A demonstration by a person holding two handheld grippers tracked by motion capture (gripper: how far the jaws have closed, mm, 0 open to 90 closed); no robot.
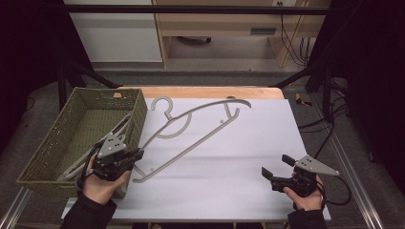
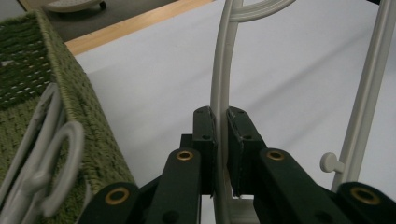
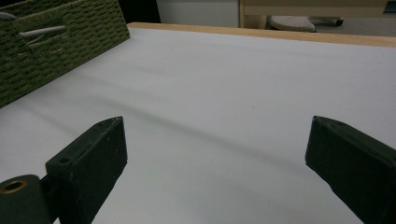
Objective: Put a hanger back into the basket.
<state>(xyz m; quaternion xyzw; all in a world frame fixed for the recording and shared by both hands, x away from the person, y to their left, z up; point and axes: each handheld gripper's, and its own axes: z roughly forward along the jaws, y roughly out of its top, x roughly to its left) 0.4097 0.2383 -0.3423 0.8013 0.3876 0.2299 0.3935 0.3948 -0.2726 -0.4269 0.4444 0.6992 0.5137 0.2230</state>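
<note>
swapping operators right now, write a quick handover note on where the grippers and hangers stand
Left gripper: jaws shut on the lower arm of the grey hanger, near its bottom end, beside the basket.
Right gripper: jaws wide open, holding nothing, over the bare white table at the near right.
The green woven basket at the left already holds at least one hanger; the gripped hanger lies across the table, hook toward the far edge.
Likely left: lift this hanger into the basket.
</note>
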